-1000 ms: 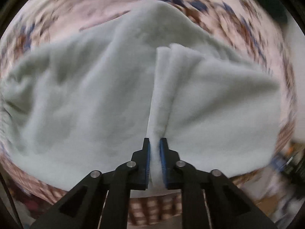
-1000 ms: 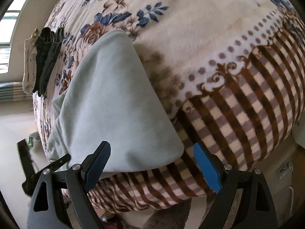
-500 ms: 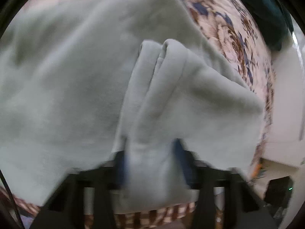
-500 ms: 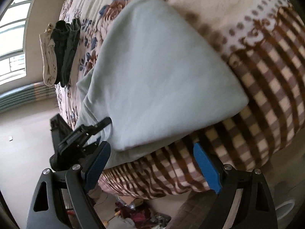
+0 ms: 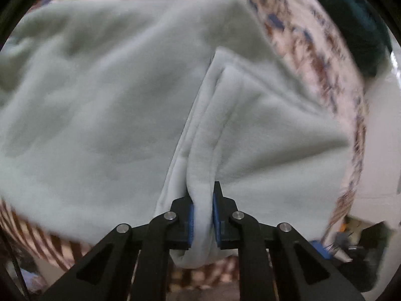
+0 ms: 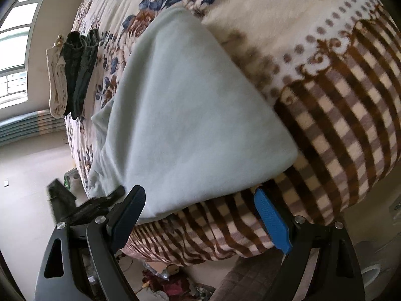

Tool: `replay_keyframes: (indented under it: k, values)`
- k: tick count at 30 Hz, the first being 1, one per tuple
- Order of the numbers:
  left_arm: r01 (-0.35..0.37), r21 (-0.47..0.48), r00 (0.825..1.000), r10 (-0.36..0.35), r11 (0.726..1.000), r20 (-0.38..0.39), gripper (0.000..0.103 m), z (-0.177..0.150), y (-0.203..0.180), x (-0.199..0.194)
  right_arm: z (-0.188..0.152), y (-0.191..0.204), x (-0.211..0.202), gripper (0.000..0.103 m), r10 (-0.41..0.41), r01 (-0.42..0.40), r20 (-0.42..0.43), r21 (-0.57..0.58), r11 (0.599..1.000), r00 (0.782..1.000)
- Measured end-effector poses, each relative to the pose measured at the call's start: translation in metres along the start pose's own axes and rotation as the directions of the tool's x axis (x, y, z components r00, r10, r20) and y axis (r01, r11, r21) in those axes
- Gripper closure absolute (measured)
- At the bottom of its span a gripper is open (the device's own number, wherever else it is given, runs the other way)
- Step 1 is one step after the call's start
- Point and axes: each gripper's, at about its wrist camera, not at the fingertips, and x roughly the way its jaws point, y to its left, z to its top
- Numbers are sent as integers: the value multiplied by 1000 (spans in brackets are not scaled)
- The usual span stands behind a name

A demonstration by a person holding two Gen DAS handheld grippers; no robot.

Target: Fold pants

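The left gripper (image 5: 202, 215) is clenched on a bunched ridge of the pale green pants (image 5: 105, 115); the pads had slackened briefly half a second ago and are now pressed onto the fabric again — a re-grip, probably to secure more layers, though blur limits certainty. The pants lie folded on the floral-and-plaid blanket (image 6: 338, 115), spreading ahead of both sets of jaws. The right gripper (image 6: 200, 205) remains wide open, empty, its fingers straddling the near folded edge — that corner is not yet taken.
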Motion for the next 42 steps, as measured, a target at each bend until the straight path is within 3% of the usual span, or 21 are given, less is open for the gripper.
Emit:
replay_keyframes:
  k: [5,9,12,15,18,19,20,23,28,31,34,36,38,42]
  values:
    - [42,-18,999,-42,999,2,85,1,1,-11,2,3,-7,12,-25,25,4,-27,999,1000]
    - [-1,-8,995,2,1000,97,73,2,-7,-49,-1,19,-14,12,-101,104,31,-127,986,994]
    - [-4,8,987,3,1000,160,66,21,-13,-60,1,31,-18,12,-131,140,60,-177,974,990]
    - [3,51,989,-10,999,147,66,55,-25,-41,6,41,-17,12,-152,166,83,-204,965,985]
    - [0,148,993,-18,989,115,68,78,-45,-17,14,47,-16,12,-146,160,91,-187,969,985]
    - [-28,186,991,3,982,130,73,79,-51,-16,16,48,-16,12,-147,162,92,-184,970,985]
    - [-73,234,987,36,969,156,87,78,-59,-17,18,49,-16,12,-149,165,97,-182,969,984]
    - [-137,297,970,68,945,233,93,75,-71,-27,23,50,-19,12,-160,181,126,-180,967,979]
    - [-149,232,943,68,961,325,95,86,-69,-54,28,42,-21,12,-162,182,136,-150,972,977]
    - [-148,188,948,85,971,307,98,99,-62,-47,27,39,-19,12,-163,181,132,-135,974,978]
    - [-116,168,969,75,979,233,96,100,-53,-34,26,40,-17,12,-162,179,129,-133,975,978]
    - [-59,133,977,30,989,209,90,94,-45,-37,26,41,-17,12,-161,178,131,-134,975,978]
    - [-48,70,980,33,996,194,71,89,-31,-43,26,41,-18,12,-160,177,133,-132,975,978]
    - [0,-52,978,10,999,208,69,73,7,-64,26,38,-21,12,-155,170,133,-112,979,979]
